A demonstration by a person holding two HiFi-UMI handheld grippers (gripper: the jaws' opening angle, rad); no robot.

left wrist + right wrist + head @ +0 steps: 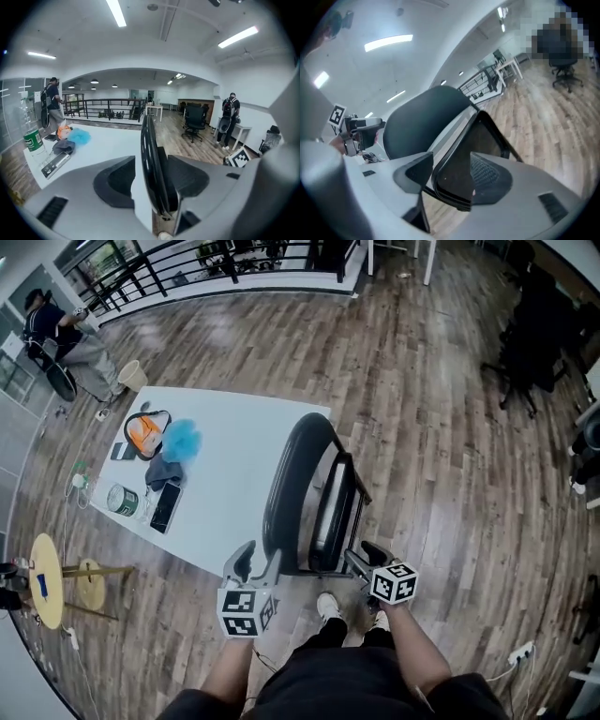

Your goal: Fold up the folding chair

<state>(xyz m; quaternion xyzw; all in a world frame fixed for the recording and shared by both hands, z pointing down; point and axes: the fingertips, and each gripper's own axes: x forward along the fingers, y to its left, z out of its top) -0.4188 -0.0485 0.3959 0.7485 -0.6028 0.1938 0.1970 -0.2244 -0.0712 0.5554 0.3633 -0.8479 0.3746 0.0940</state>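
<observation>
The black folding chair [291, 484] stands nearly flat beside the white table, its seat [328, 512] swung up close to the backrest. My left gripper [258, 561] is at the bottom of the backrest. In the left gripper view the backrest's thin edge [149, 150] runs up between the jaws of that gripper [152, 180], with a strip of table showing beside the left pad. My right gripper [364, 557] is at the seat's near end. In the right gripper view the seat's lower corner [464, 159] lies between the wide-set jaws of that gripper [454, 178], and the backrest [422, 117] stands behind.
The white table [234, 474] carries an orange bag [145, 435], a blue fluffy thing [181, 440], a green-labelled bottle [122, 500] and a phone [166, 506]. A yellow round stool [47, 579] stands at left. Black office chairs [534, 334] are at right. A person [56, 334] is far left.
</observation>
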